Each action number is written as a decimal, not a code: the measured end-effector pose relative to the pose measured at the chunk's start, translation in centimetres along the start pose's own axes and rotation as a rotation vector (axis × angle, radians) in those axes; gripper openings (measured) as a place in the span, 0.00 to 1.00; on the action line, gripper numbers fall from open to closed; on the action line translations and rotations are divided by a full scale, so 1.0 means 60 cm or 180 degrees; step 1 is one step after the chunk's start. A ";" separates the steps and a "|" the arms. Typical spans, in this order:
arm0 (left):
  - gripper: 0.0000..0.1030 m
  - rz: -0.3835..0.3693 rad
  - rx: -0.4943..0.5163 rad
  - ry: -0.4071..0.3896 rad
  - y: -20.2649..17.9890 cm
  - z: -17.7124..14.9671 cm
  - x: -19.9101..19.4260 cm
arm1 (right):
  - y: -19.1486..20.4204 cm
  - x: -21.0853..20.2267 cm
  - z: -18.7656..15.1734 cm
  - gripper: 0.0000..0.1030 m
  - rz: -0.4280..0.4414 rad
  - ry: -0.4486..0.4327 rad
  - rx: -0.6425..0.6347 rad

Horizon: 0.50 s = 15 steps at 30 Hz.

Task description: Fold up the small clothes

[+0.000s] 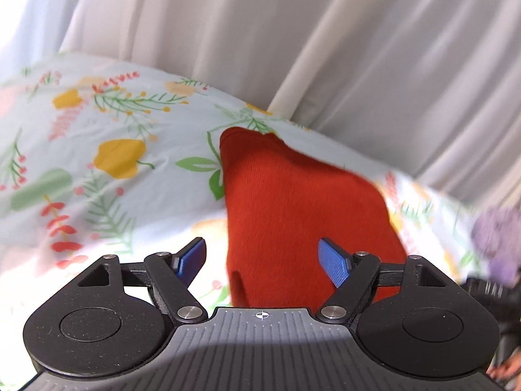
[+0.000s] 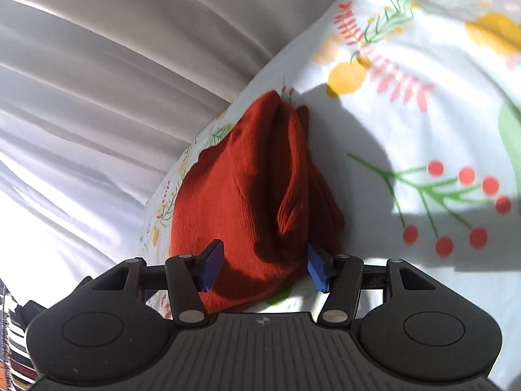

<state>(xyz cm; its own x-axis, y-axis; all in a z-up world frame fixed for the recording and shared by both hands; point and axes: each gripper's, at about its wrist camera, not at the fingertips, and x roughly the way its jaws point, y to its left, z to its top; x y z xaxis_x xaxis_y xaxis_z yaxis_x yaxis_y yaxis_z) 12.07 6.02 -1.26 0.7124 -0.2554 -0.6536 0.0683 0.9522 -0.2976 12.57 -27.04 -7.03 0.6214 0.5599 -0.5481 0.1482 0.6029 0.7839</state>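
**Red knit piece waits between two spread grippers**

The red knit garment [image 1: 302,208] lies bunched on the floral sheet [image 1: 97,163], filling the centre of both views, one ridge of fabric standing up in the right wrist view. The left gripper [image 1: 263,262] has its jaws spread, holding nothing, fabric between its blue pads. The right gripper [image 2: 265,268] is likewise spread astride the near edge, probably lining up a pinch. A pale curtain [image 1: 293,32] fills the upper frame

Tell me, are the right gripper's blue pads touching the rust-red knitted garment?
Cannot tell. In the right wrist view the open right gripper straddles the rust-red knitted garment; no plain gap or contact shows at either blue pad.
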 end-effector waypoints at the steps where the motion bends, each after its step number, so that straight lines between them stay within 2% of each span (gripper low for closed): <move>1: 0.81 0.0042 0.0134 0.0013 -0.006 -0.014 -0.005 | -0.005 0.002 -0.009 0.54 0.0044 0.0036 0.0051; 4: 0.81 0.0160 0.0329 0.0178 -0.016 -0.050 -0.002 | -0.005 0.018 -0.020 0.50 0.0129 0.0066 0.0104; 6: 0.81 0.0116 0.0345 0.0264 -0.018 -0.066 0.005 | -0.002 0.026 -0.021 0.38 0.0099 0.0012 0.0100; 8: 0.81 0.0194 0.0419 0.0298 -0.021 -0.079 0.019 | 0.000 0.034 -0.021 0.17 -0.0005 -0.0063 0.0053; 10: 0.80 0.0327 0.0470 0.0330 -0.021 -0.086 0.034 | -0.001 0.039 -0.021 0.14 -0.0100 -0.0100 0.0062; 11: 0.80 0.0367 0.0445 0.0319 -0.019 -0.088 0.037 | -0.006 0.037 -0.021 0.12 -0.0001 -0.0093 0.0179; 14: 0.79 0.0447 0.0237 0.0264 -0.007 -0.083 0.046 | -0.045 0.025 -0.019 0.10 0.0694 -0.0050 0.0911; 15: 0.79 0.0480 0.0175 0.0241 -0.002 -0.081 0.048 | -0.050 0.020 -0.017 0.10 0.0679 -0.0066 0.0962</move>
<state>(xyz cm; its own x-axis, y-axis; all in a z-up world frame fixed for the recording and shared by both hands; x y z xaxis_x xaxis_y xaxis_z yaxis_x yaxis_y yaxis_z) 10.72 4.33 -6.47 0.6629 -0.1188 -0.7392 0.0043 0.9879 -0.1549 12.07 -27.59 -10.35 0.6779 0.6414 -0.3594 0.2322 0.2770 0.9324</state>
